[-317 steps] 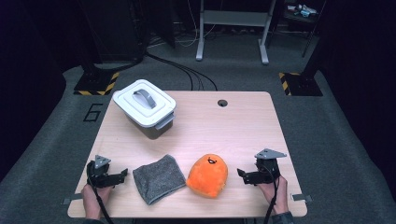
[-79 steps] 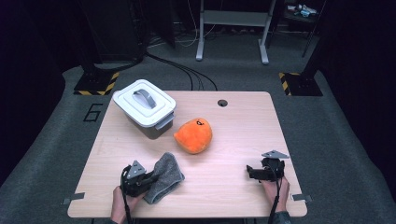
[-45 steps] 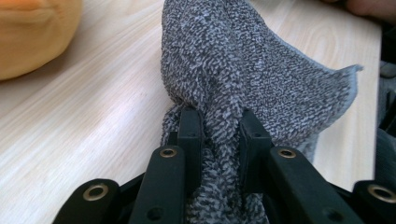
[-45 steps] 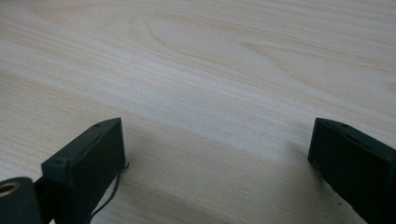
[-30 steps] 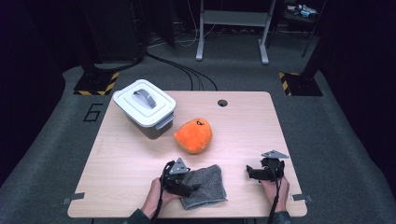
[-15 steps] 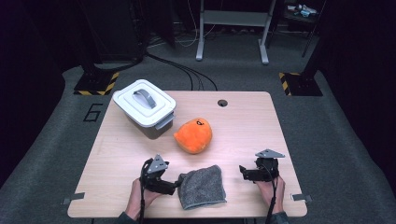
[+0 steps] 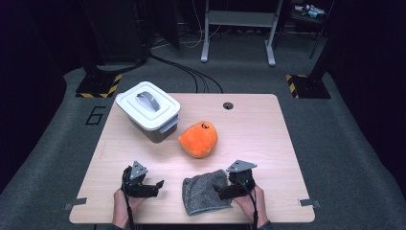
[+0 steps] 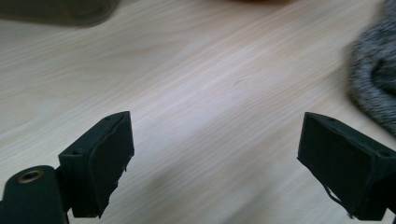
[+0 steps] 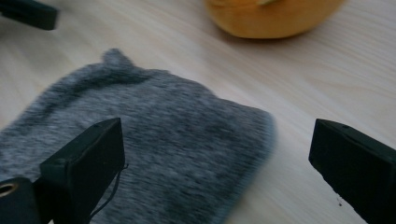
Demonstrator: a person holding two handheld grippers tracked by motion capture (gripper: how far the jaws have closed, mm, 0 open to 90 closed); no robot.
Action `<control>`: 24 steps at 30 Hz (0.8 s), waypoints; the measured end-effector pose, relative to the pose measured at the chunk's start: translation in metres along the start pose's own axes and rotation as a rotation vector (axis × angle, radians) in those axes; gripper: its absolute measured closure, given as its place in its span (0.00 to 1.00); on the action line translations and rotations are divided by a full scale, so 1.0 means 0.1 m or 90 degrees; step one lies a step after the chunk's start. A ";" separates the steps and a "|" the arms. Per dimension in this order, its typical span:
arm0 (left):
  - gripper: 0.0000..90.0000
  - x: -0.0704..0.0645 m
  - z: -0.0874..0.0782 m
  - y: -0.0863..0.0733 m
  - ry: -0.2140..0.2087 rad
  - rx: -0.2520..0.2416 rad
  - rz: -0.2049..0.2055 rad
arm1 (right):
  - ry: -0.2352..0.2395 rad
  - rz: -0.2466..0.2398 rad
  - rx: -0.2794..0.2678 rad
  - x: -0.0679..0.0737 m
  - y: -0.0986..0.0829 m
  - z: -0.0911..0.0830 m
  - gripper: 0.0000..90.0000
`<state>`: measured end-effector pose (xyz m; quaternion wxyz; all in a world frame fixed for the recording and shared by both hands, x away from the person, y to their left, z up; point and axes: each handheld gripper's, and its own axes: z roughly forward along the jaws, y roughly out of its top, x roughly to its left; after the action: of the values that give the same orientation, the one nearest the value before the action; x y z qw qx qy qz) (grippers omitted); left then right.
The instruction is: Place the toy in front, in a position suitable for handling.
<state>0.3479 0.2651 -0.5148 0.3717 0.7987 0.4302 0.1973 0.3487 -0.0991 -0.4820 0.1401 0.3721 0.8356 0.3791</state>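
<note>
Fingers (image 9: 84, 163) of the right gripper (image 7: 229, 190) stand wide apart over the grey cloth's (image 7: 205, 192) right edge, holding nothing; whether they touch the fabric cannot be told; its own view cuts the cloth (image 9: 140, 149) off at the bottom. Left gripper (image 7: 149, 185) is spread just as wide over bare table (image 8: 196, 93), empty, with a sliver of cloth (image 8: 373, 88) at the frame edge; from above, the cloth lies between both grippers, near the table's front edge, below the orange plush toy (image 7: 198, 139).
</note>
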 end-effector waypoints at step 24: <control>0.11 0.13 0.11 -0.10 0.046 0.035 -0.026 | 0.023 -0.073 0.058 0.44 -0.09 0.47 0.30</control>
<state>0.3566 0.2745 -0.5298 0.3382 0.7920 0.4645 0.2065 0.3379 -0.0461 -0.5185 0.1292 0.3225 0.8744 0.3389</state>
